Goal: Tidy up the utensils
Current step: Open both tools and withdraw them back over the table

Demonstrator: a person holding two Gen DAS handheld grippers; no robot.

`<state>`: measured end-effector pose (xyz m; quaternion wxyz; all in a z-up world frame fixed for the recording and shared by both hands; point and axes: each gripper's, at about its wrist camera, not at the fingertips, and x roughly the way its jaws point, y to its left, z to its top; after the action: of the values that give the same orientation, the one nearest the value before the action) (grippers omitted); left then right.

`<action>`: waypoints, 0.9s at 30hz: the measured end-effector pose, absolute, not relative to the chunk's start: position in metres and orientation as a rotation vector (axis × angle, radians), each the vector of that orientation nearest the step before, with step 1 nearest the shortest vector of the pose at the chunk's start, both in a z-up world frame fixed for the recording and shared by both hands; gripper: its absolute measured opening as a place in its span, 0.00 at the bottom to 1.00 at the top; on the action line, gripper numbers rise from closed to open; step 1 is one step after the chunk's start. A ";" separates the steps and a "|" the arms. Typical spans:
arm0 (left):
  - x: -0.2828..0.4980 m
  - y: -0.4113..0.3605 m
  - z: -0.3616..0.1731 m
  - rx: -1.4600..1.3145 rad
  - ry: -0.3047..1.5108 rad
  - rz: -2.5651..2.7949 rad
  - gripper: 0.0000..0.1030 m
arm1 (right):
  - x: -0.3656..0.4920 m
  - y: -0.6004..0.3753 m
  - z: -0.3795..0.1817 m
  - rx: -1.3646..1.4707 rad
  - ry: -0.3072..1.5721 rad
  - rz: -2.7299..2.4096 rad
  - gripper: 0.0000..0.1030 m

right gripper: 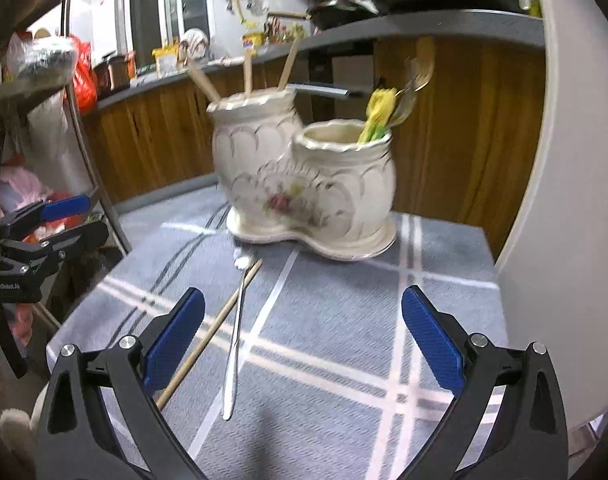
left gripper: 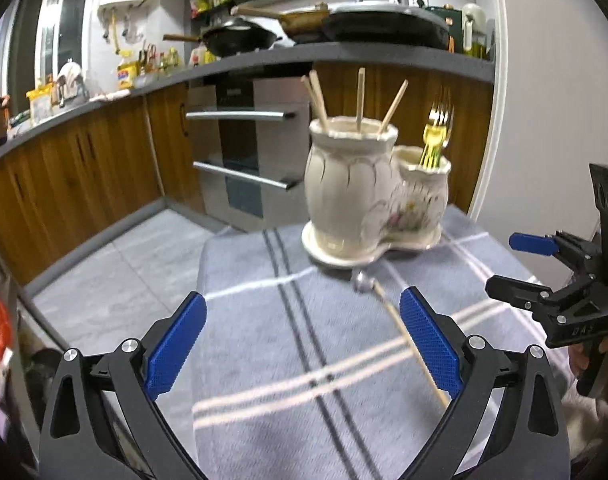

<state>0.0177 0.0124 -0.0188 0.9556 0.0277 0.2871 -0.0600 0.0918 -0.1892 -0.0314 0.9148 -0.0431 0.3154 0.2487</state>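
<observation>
The right gripper hangs over the near part of the bench, jaws spread wide with nothing between them. The bench wears a blue-grey checked cloth. Towards its far edge stands a cream double-pot holder: chopsticks rise from the taller pot, yellow-handled forks from the lower one. In front of the holder lie a metal spoon and a loose chopstick, crossing near the spoon's bowl. The left gripper shows beyond the bench's left edge, open.
</observation>
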 end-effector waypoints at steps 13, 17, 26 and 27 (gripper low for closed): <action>0.018 0.016 -0.035 0.033 0.627 -0.151 0.94 | 0.104 -0.138 -0.067 -0.341 0.802 0.538 0.75; 0.019 0.015 -0.036 0.031 0.628 -0.161 0.94 | 0.108 -0.126 -0.073 -0.355 0.840 0.573 0.57; 0.021 0.011 -0.038 0.021 0.637 -0.179 0.94 | 0.127 -0.115 -0.073 -0.243 0.900 0.631 0.04; 0.021 0.011 -0.038 0.022 0.637 -0.179 0.94 | 0.125 -0.114 -0.072 -0.245 0.895 0.627 0.04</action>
<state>0.0207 0.0110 -0.0377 0.9457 0.0110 0.3128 -0.0881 0.1252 -0.1144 -0.0725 0.8471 -0.1162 0.4247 0.2975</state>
